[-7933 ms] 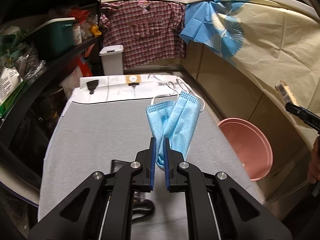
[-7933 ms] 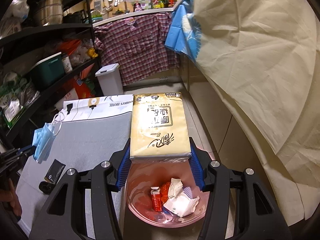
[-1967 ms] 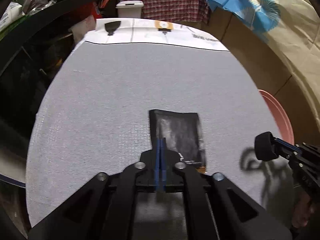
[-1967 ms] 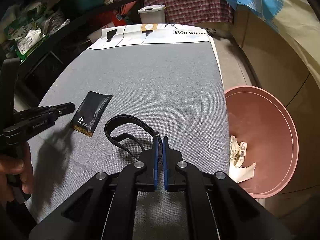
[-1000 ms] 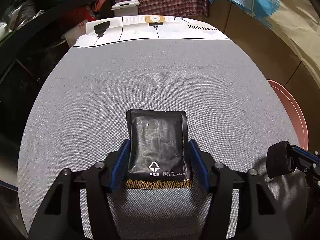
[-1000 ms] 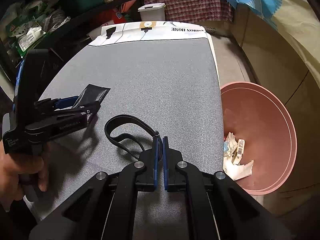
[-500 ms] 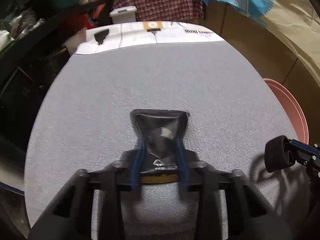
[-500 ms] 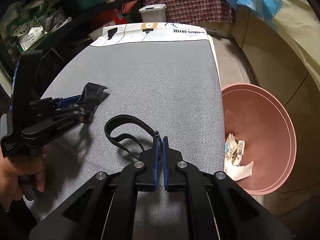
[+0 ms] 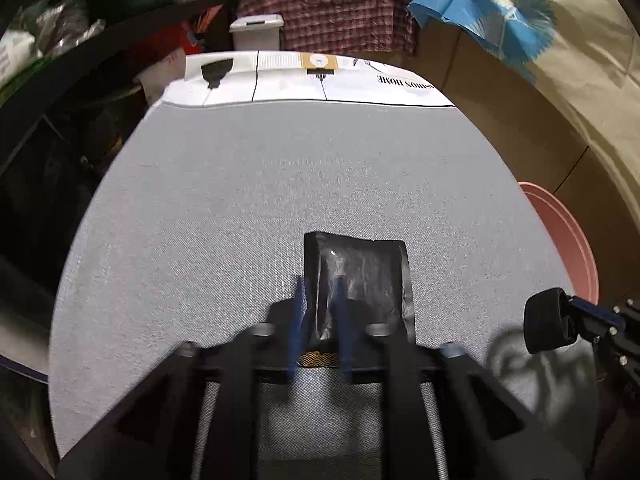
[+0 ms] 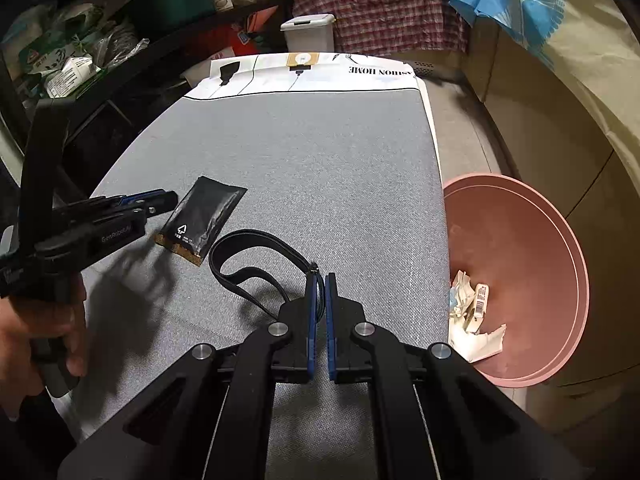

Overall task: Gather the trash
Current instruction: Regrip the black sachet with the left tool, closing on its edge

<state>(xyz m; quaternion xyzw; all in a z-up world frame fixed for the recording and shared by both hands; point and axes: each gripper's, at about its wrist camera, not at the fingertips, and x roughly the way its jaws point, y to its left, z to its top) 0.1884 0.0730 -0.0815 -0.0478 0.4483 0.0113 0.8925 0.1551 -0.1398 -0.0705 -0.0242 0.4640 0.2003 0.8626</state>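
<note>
A flat black foil packet (image 10: 202,214) lies on the grey ironing board (image 10: 320,152). In the left wrist view the packet (image 9: 360,276) sits just ahead and right of my blurred left gripper (image 9: 318,288), whose jaws stand narrowly apart. In the right wrist view the left gripper (image 10: 160,200) is just left of the packet, apart from it. My right gripper (image 10: 320,280) is shut on a black elastic strap (image 10: 248,256) that loops on the board. A pink bin (image 10: 516,280) stands at the board's right.
The bin holds crumpled paper and wrappers (image 10: 472,320). Dark shelves (image 10: 100,52) with boxes run along the left. A small white bin (image 10: 308,32) and hanging plaid shirt (image 10: 380,4) are beyond the far end. Cream cloth (image 10: 592,60) drapes at right.
My left gripper closed on the packet half a second ago, crumpling it; now the packet lies flat and free and the gripper has drawn back left. The right gripper has held still.
</note>
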